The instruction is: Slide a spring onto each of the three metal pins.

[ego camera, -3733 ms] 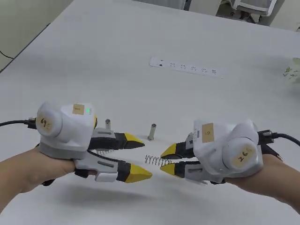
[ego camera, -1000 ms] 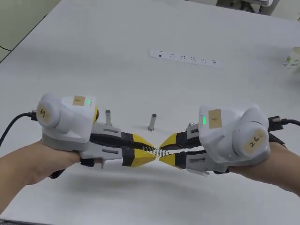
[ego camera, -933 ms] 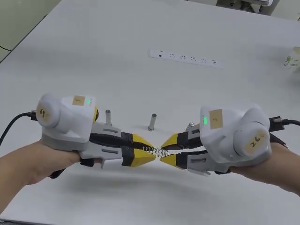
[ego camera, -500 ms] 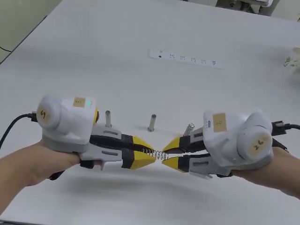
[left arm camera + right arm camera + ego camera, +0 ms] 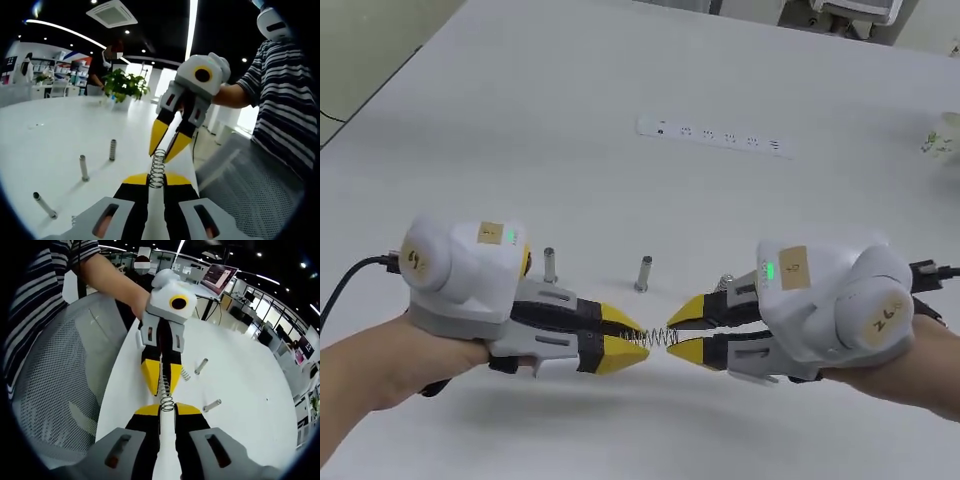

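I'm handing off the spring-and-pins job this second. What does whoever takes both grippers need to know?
Left gripper: shut on one end of a spring.
Right gripper: jaws around that spring's other end; I cannot tell whether it is clamped.
Pins: all three stand upright on the table. The third pin, nearest the right gripper, appears to carry a spring. The middle pin and the far-left pin are bare.
A loose spring seems to lie on the table by the left gripper.
Done: apparently one pin.
Left: seat the held spring on a bare pin, then fit a spring on the last one.
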